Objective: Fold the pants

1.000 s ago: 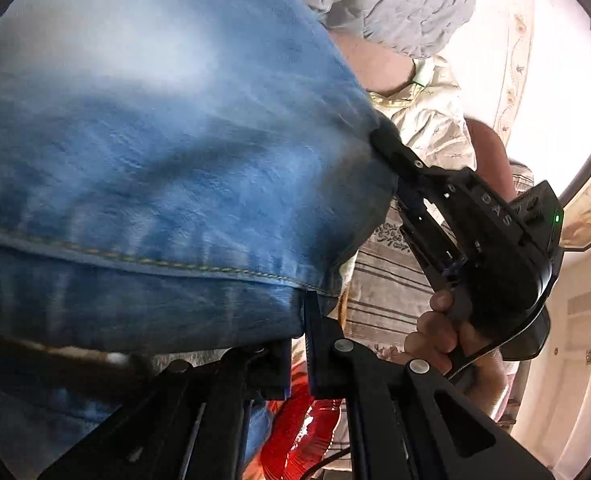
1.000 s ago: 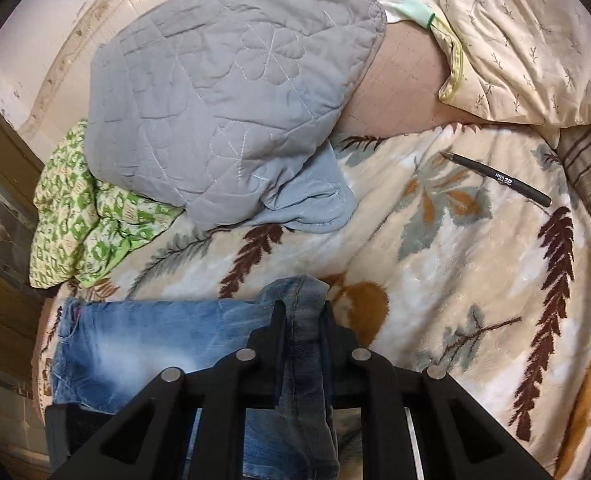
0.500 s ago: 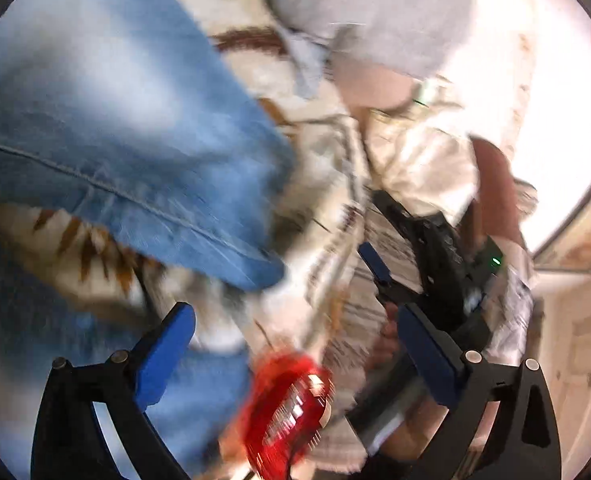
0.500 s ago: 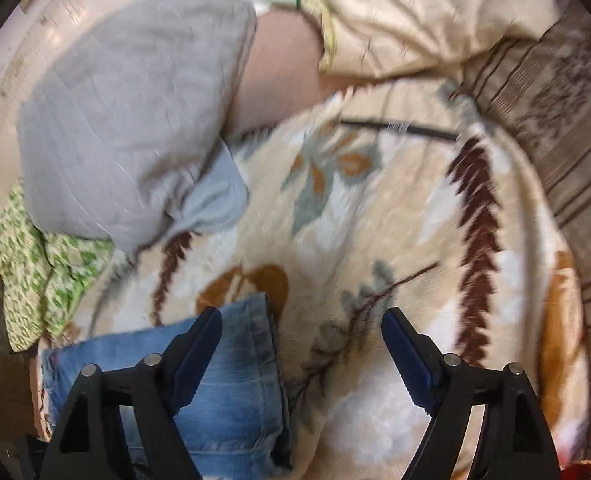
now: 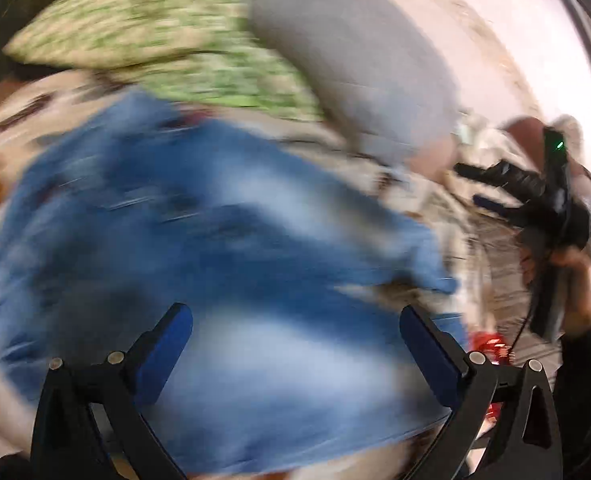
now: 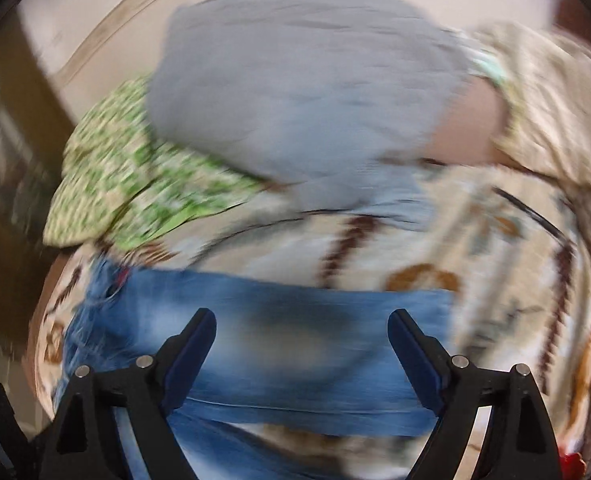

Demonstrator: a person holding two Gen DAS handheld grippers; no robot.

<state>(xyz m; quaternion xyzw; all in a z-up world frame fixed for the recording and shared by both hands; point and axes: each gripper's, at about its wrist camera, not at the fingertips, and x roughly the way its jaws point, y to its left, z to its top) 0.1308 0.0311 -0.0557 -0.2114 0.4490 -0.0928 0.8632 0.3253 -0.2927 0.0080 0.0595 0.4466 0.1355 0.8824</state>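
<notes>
Between the spread fingers of the left tool (image 5: pixel 295 344) and right tool (image 6: pixel 301 344), the jeans (image 6: pixel 295 320) lie released on the bed; both were clamped a second ago, so that fold is down.

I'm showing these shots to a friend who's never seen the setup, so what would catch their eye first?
The blue jeans stand out first, lying across the leaf-patterned blanket just past the open right gripper. Behind them sits a big grey quilted cushion, with a green patterned cloth to its left. In the left wrist view, the open left gripper hangs over the jeans, and everything is blurred.
</notes>
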